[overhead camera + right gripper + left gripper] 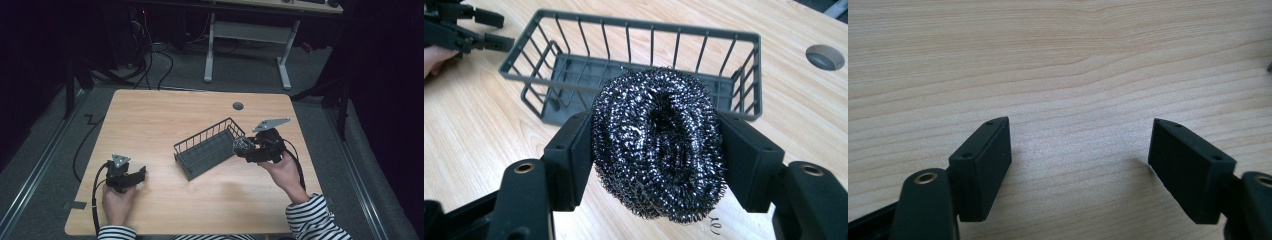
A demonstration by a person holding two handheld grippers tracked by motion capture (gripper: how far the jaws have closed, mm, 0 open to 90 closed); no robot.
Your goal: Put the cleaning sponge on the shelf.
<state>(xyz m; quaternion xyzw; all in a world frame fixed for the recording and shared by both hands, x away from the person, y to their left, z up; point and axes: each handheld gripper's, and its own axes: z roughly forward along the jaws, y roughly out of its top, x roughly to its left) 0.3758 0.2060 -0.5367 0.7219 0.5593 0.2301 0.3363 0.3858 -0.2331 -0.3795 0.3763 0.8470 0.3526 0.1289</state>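
Observation:
A round steel-wool scourer [659, 145] sits pinched between the two black jaws of my right gripper [656, 150], lifted above the table. From the high view the right gripper [245, 146] hovers by the right end of a grey wire basket [209, 147], with the scourer [243, 145] at its tip. The basket [644, 65] lies with nothing inside it, just beyond the scourer. My left gripper [141, 174] rests low near the table's front left, held in a hand. Its jaws stand apart over bare wood, the left gripper [1080, 160] holding nothing.
The wooden table [165, 115] has a round cable hole [238, 106] at the back. Striped sleeves [315, 220] come in from the bottom edge. Beyond the table stand a white desk frame [250, 35] and floor cables.

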